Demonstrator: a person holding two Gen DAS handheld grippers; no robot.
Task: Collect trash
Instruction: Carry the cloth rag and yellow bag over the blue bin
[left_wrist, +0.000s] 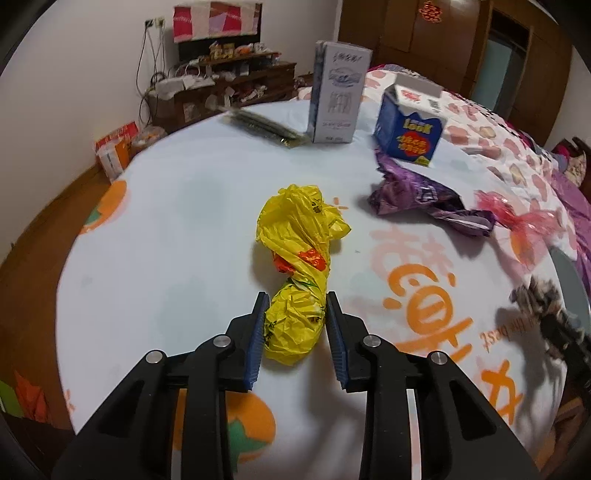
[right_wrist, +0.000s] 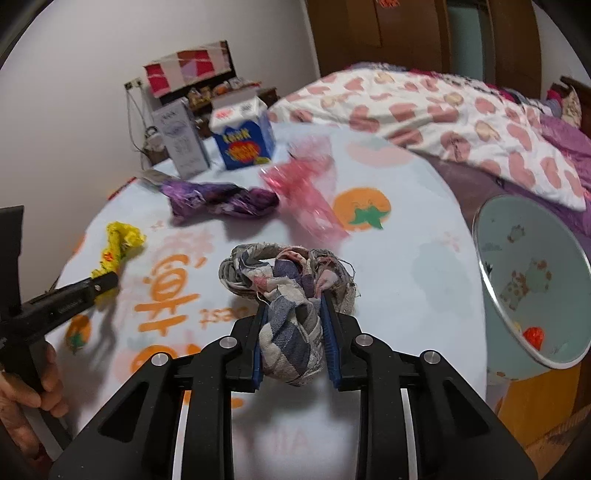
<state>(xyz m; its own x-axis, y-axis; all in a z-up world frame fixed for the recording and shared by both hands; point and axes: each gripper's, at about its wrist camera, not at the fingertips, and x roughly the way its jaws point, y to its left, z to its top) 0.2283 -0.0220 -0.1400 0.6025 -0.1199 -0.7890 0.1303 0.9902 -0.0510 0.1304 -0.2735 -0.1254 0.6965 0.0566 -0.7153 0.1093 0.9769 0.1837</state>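
A: Two grippers, two catches. The left gripper (left_wrist: 295, 301) has its blue-padded jaws pressed narrowly against the twisted yellow plastic bag (left_wrist: 299, 273), which lies mid-bedspread; the right gripper (right_wrist: 293, 302) is clamped on the knotted checked cloth rag (right_wrist: 288, 295), near the bedspread's near edge.

B: And how far along is the collecting?

A: Early, I'd judge. The pale blue round bin (right_wrist: 532, 280) at the right edge holds only a scrap or two, as far as its inside shows. The crumpled purple foil wrapper (right_wrist: 221, 197), the pink cellophane scrap (right_wrist: 310, 192), the blue-and-white carton (right_wrist: 243, 138), the tall grey-white box (right_wrist: 183, 140) and a flat dark packet (left_wrist: 264, 125) at the far edge remain on the white bedspread with orange fruit prints (left_wrist: 166, 240).

B: Any writing?

A: Large orange Chinese characters on the bedspread, plus "the best". The carton's yellow lettering is too blurred to read.
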